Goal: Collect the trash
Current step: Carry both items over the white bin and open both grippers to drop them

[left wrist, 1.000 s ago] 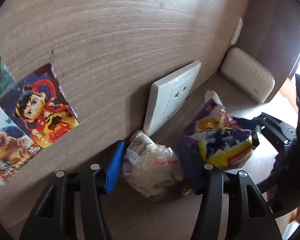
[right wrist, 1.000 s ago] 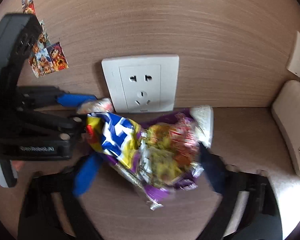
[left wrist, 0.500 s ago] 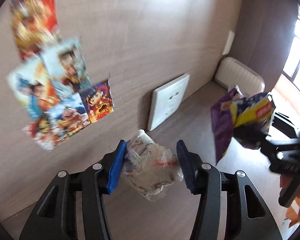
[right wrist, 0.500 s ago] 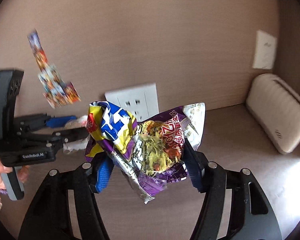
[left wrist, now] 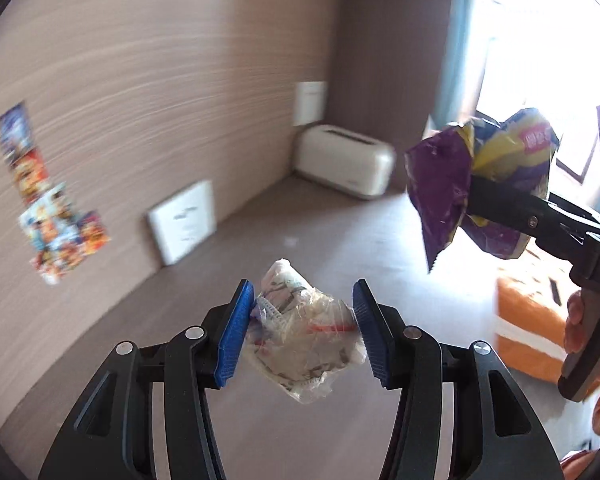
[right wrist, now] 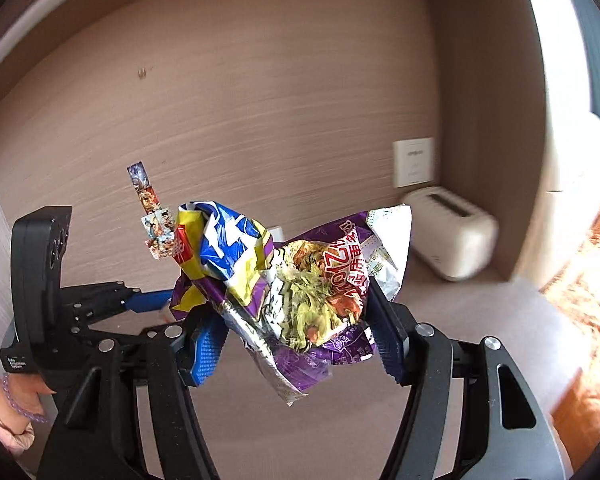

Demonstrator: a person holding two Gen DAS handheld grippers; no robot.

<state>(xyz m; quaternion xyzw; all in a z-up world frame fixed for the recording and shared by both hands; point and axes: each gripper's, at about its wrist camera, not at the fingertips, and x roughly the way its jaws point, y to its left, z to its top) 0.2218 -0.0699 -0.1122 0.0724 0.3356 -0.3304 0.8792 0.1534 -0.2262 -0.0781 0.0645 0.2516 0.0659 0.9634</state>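
Observation:
My left gripper (left wrist: 302, 300) is shut on a crumpled clear plastic wrapper (left wrist: 300, 336), held in the air above the wooden shelf (left wrist: 148, 344); both blue pads press its sides. My right gripper (right wrist: 292, 304) is shut on a bunch of snack bags: a purple noodle wrapper (right wrist: 332, 280) and a yellow-and-blue one (right wrist: 224, 248), hanging between its pads. In the left wrist view the same snack bags (left wrist: 480, 172) hang at the upper right. The right wrist view shows the left gripper (right wrist: 152, 304) at the left, level with them.
A white socket plate (left wrist: 184, 224) and cartoon stickers (left wrist: 52, 216) are on the wooden back wall. A cream box-shaped appliance (left wrist: 344, 164) stands in the shelf's far corner under a small wall plate (left wrist: 310, 102). Orange fabric (left wrist: 528, 320) lies beyond the shelf edge. A hand (left wrist: 576, 328) grips the right tool.
Both grippers have risen and drawn back from the socket wall, carrying their trash off the shelf. The right jaws closed onto the snack bags early in that second.

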